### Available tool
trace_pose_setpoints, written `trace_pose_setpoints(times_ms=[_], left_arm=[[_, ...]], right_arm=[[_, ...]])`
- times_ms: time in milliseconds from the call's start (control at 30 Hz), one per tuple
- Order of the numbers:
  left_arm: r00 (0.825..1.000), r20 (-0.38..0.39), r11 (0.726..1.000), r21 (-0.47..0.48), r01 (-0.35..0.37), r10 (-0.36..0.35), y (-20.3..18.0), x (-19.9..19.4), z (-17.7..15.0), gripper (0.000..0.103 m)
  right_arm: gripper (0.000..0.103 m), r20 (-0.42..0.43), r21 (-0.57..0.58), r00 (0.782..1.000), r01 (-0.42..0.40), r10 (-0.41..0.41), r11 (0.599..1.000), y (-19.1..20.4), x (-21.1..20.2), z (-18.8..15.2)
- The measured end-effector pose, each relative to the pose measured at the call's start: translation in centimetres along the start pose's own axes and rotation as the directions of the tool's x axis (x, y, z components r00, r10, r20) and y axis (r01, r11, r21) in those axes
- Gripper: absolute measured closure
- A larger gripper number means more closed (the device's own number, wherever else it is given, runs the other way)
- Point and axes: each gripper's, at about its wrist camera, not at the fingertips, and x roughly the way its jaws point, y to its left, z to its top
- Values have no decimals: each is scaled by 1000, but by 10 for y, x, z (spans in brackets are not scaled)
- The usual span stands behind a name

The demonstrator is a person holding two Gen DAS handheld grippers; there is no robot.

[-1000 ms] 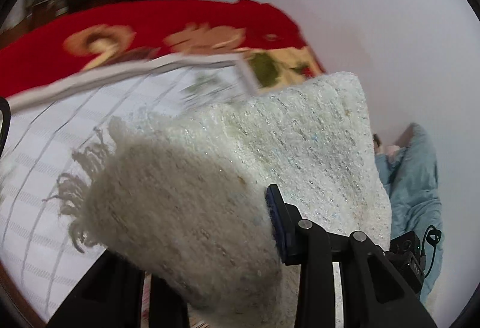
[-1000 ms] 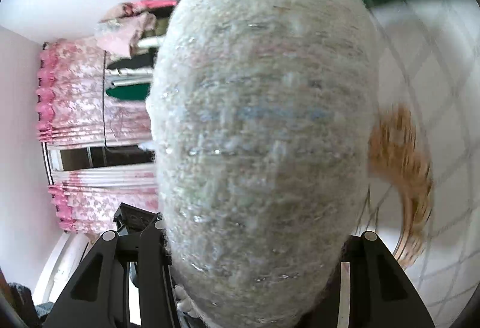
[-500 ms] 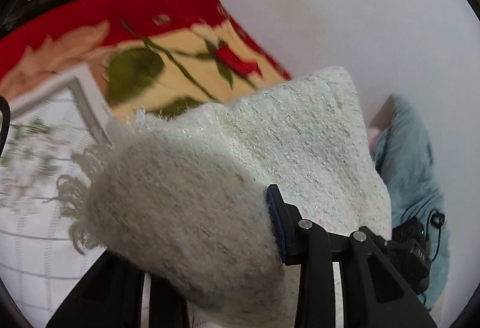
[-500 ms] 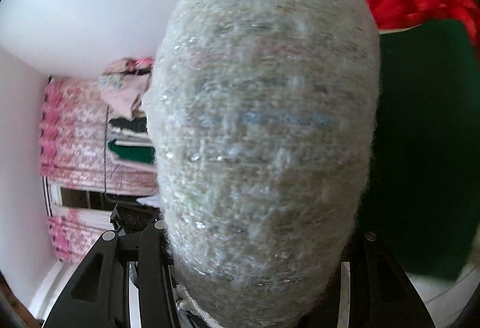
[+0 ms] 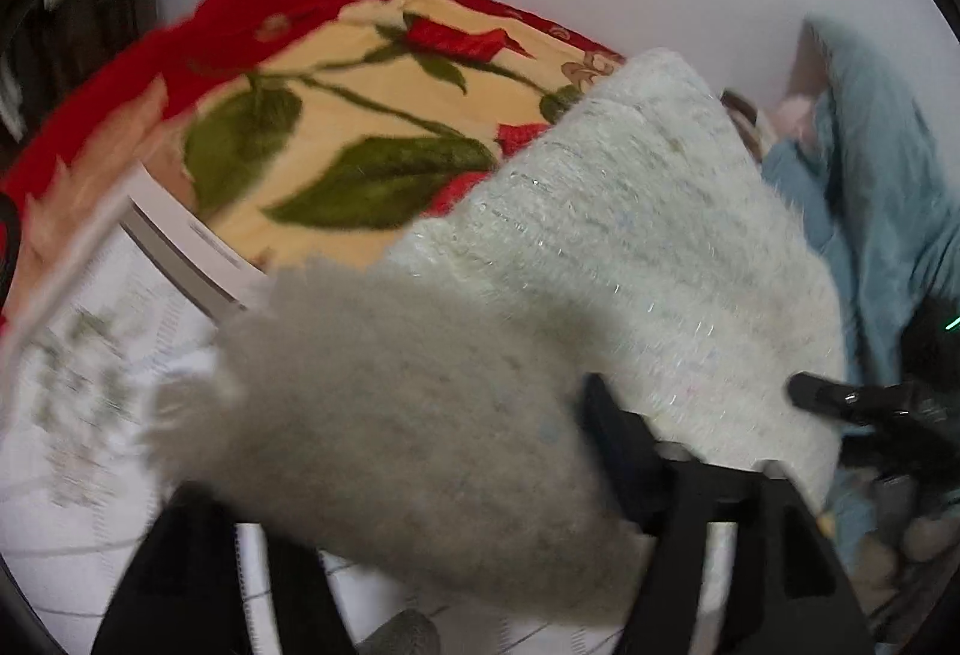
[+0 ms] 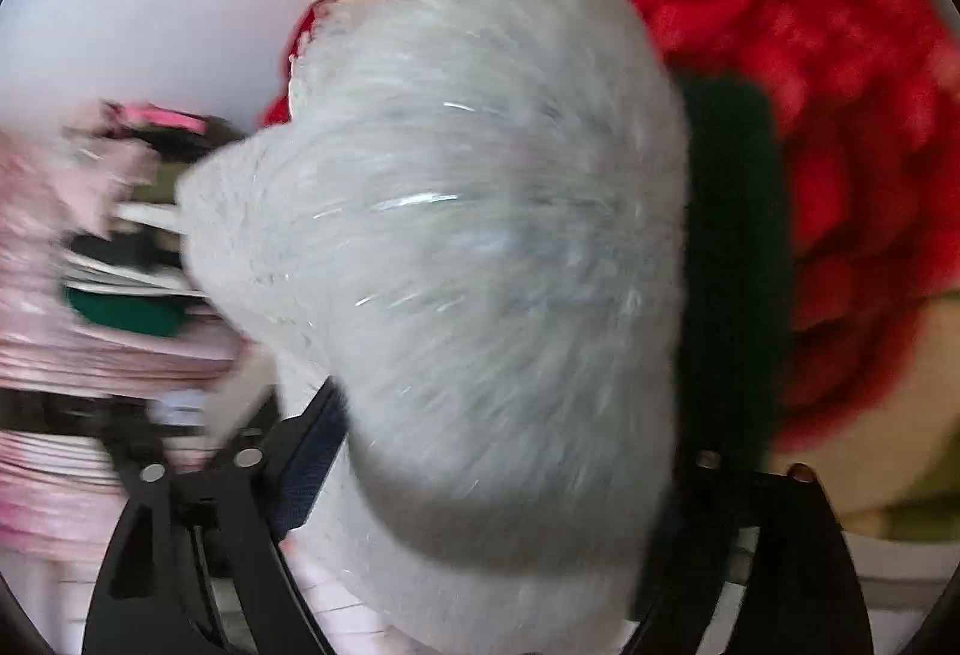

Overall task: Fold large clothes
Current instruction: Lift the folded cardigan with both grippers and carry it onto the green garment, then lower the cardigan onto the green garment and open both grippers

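Cream glitter-flecked knit garment [image 5: 630, 259], red floral blanket [image 5: 360, 115]

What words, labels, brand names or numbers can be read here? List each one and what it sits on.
None can be read.
The white fuzzy garment carries no label that shows.
The floral blanket bears only flowers and leaves, no text.
The white checked sheet has a faint, blurred print; whether it holds letters cannot be told.
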Motion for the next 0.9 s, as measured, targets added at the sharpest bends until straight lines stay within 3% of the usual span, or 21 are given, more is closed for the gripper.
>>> trace_pose_setpoints(times_ms=[33, 100, 167, 267, 367, 467, 500, 567, 800, 900], left_arm=[[1000, -2, 999, 25, -28, 28, 0, -1, 1, 6], [997, -2, 994, 72, -79, 80, -3, -14, -2, 4], [993, 5, 988, 103, -119, 119, -5, -27, -6, 3], [983, 69, 968, 172, -182, 172, -12, -63, -13, 1], [980, 97, 958, 213, -191, 173, -18, -99, -16, 0], [981, 120, 949, 258, -180, 153, -23, -142, -19, 0], [981, 127, 947, 269, -178, 148, -25, -156, -20, 0], [983, 142, 945, 287, -155, 118, -28, -194, -24, 0], [985, 169, 942, 325, -88, 33, -24, -319, -39, 0], [985, 175, 938, 338, -71, 12, -21, -368, -48, 0]], right_arm=[[5, 21, -13, 997, 74, -74, 997, 8, -6, -5], [0, 76, -30, 967, 246, -243, 969, 30, -21, -23], [0, 127, -48, 916, 388, -380, 920, 50, -34, -46], [0, 182, -51, 845, 519, -503, 853, 89, -52, -85], [0, 229, -26, 802, 572, -552, 820, 103, -79, -124], [0, 262, 16, 788, 573, -557, 819, 132, -113, -166], [0, 277, 32, 774, 585, -569, 811, 142, -126, -180], [0, 304, 51, 759, 591, -576, 805, 174, -153, -203], [0, 408, 117, 671, 634, -619, 764, 264, -264, -292], [0, 440, 131, 648, 638, -621, 758, 302, -309, -329]])
